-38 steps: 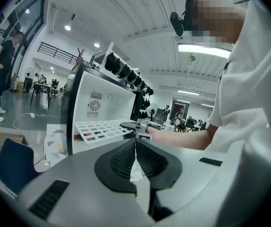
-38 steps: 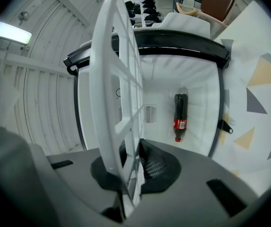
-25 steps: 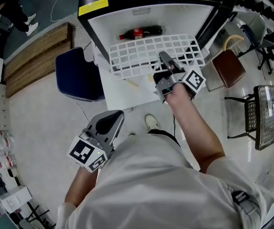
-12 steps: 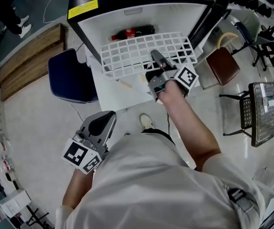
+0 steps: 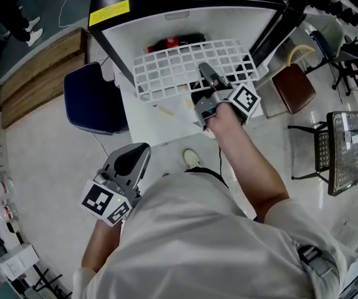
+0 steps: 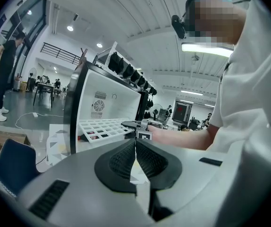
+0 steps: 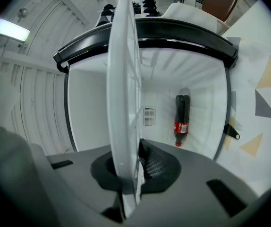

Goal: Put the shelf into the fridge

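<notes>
**Head view.** The white grid shelf (image 5: 179,67) lies level at the mouth of the open fridge (image 5: 129,42). The right claw (image 5: 206,72) grips it at its near edge. Ahead of this claw, the shelf's far edge overlaps the cola bottle (image 5: 176,42) lying on the cabinet floor. To the claw's left, one shelf corner comes near the fridge's left wall. To its right, the other corner comes near the dark fridge door (image 5: 279,23), which is swung open. A narrow margin shows at each side. Beyond the claw's tips the white cavity is open apart from the bottle. The right forearm (image 5: 247,161) is stretched forward, with the claw pointing level into the cabinet. The left claw (image 5: 140,153) is held low beside the person's torso, well back from the fridge. A blue chair (image 5: 95,98) stands ahead of it and to its left.

**Right gripper view.** This view alone shows the grip. The shelf appears edge-on as a white band pinched between the two pads and running straight ahead into the cavity. The bottle lies beyond the tips, to one side of that band.

**Left gripper view.** This view alone shows the left claw's jaws, which meet with nothing between them. Far ahead of them, the shelf is seen from the side, level, with the right claw at its near edge.
</notes>
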